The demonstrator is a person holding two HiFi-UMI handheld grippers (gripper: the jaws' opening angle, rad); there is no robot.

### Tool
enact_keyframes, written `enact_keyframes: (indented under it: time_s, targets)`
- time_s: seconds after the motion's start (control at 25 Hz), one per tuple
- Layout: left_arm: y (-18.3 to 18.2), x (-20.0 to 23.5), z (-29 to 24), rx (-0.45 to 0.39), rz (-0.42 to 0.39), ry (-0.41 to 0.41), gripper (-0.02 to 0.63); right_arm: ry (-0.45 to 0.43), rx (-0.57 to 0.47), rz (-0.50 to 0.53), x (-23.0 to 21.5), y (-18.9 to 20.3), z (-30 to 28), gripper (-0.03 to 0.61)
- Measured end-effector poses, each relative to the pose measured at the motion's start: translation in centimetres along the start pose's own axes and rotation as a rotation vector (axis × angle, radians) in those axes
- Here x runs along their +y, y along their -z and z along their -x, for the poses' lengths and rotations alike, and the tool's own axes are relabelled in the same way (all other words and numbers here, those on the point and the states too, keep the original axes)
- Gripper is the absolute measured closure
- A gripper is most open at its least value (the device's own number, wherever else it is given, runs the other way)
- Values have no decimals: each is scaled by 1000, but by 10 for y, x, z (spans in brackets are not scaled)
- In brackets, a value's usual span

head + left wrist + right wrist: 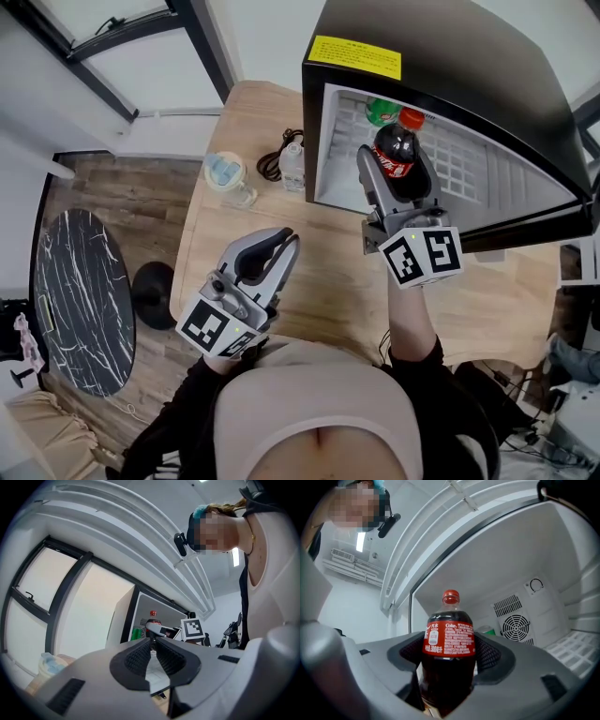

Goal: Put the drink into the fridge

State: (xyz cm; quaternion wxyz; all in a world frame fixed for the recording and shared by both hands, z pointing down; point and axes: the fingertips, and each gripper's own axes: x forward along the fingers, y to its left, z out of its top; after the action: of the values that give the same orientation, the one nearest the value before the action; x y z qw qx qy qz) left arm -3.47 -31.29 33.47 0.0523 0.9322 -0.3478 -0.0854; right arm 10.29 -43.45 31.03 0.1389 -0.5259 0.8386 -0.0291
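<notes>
A cola bottle with a red cap and red label stands upright between the fingers of my right gripper, which is shut on it at the open front of a black mini fridge. In the right gripper view the bottle fills the gap between the pads, with the white fridge interior behind it. A green-capped bottle stands inside at the back. My left gripper hangs over the wooden table, to the left of the fridge. Its pads meet at the tip with nothing between them.
A lidded plastic cup, a small clear bottle and a coiled black cable lie on the table left of the fridge. A round dark marble table stands on the floor at far left.
</notes>
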Motion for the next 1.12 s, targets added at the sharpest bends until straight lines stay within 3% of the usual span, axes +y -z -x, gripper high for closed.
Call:
enact_keyframes:
  time_s: [1.12]
  targets:
    - [16,7,8,26,30,-34,572,132,38,127,-36,29,-41,250]
